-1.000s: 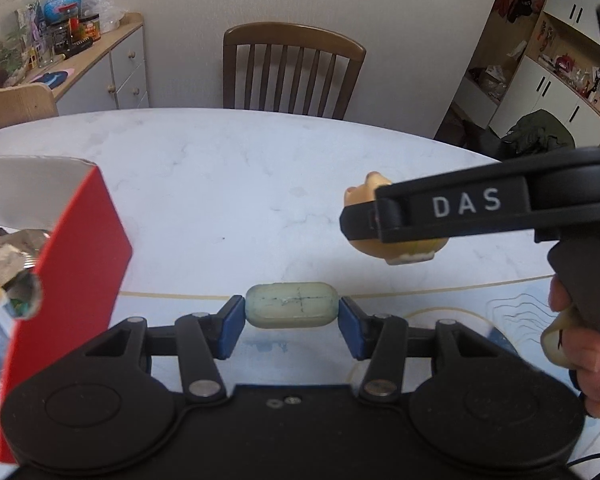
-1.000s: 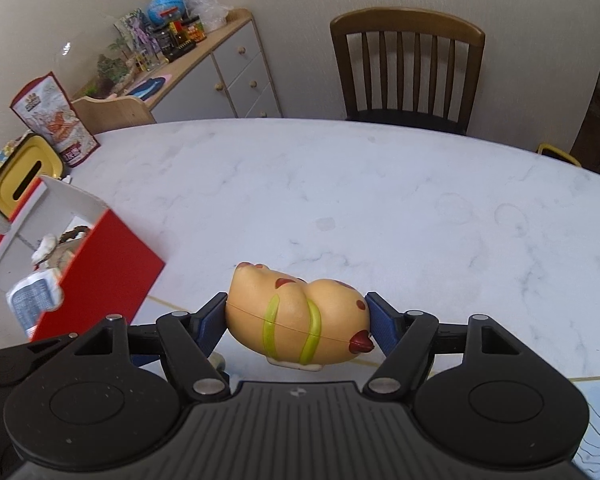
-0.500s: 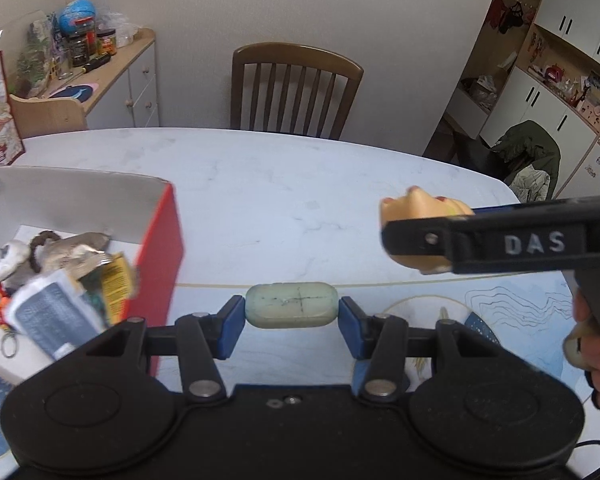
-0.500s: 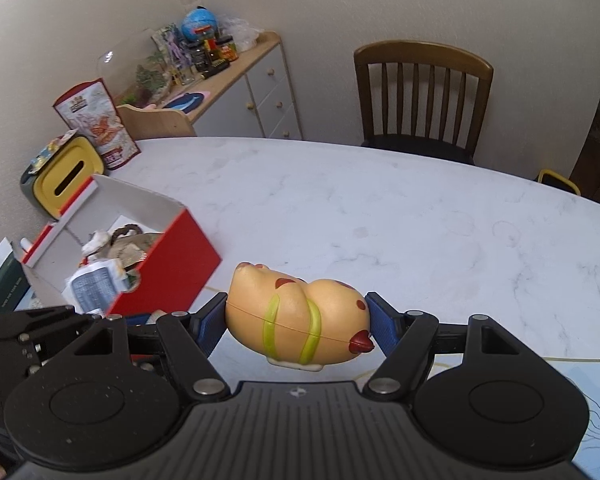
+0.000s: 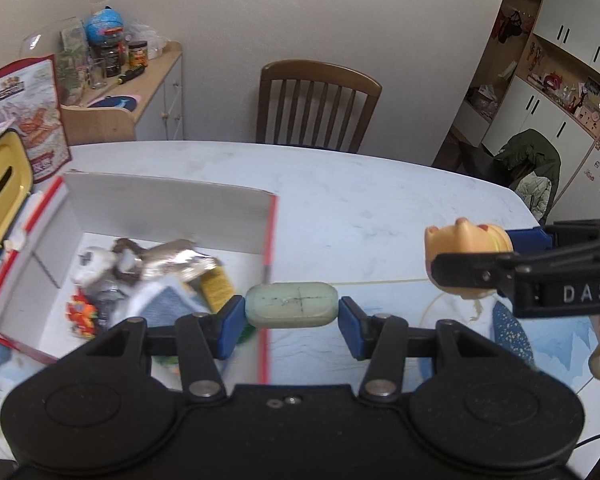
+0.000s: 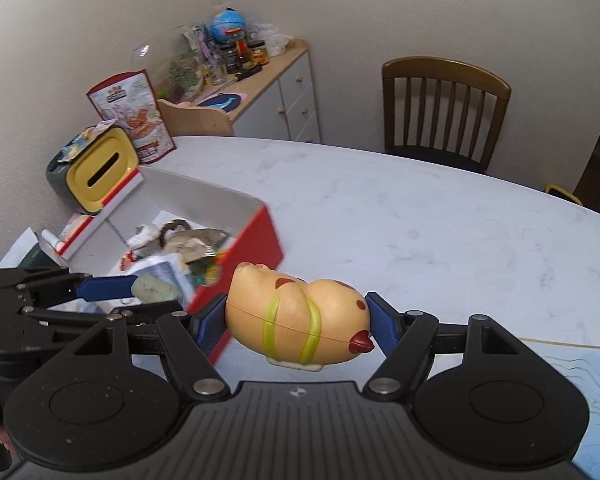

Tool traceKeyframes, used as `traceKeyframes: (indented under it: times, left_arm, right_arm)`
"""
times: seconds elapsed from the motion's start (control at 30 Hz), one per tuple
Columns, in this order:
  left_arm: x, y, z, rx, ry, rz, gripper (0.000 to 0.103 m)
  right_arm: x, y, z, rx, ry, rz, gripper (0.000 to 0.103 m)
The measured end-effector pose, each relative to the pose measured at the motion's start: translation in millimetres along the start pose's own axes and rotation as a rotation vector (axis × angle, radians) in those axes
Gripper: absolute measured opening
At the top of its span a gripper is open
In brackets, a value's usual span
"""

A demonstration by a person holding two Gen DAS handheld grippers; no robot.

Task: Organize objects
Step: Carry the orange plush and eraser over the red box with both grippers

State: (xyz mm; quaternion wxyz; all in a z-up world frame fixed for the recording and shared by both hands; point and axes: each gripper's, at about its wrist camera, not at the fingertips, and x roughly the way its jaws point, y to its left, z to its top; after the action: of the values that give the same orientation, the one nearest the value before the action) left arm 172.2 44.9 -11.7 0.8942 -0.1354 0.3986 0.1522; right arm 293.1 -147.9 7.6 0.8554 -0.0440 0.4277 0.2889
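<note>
Both grippers are loaded. Left gripper point(image 5: 291, 311) clamps a pale green capsule point(image 5: 291, 310) end to end, held above the near right corner of the red box point(image 6: 260, 236), whose contents look like blurred packets and toys. Right gripper point(image 6: 298, 322) squeezes a yellow chicken toy point(image 6: 298, 320) over the white table point(image 6: 420, 232), just right of the box.

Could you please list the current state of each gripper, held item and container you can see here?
Left gripper: shut on the soap.
Soap: held level over the box's near edge.
Right gripper: shut on the toy.
Toy: held on its side, above the table.
Box: open, partly filled.
</note>
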Motion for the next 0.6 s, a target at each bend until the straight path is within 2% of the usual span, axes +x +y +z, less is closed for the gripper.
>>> traceKeyframes:
  times: [0.4, 0.6]
  left_arm:
    - [-10.6, 90.6, -0.8, -0.038, 0.010, 0.002, 0.049]
    - [-3.1, 126.2, 4.8, -0.039, 0.016, 0.021, 0.049]
  right_arm:
    - [25.3, 90.8, -2.4, -0.025, -0.022, 0.018, 0.073]
    - [52.2, 119.2, 2.8, -0.037, -0.006, 0.015, 0.073]
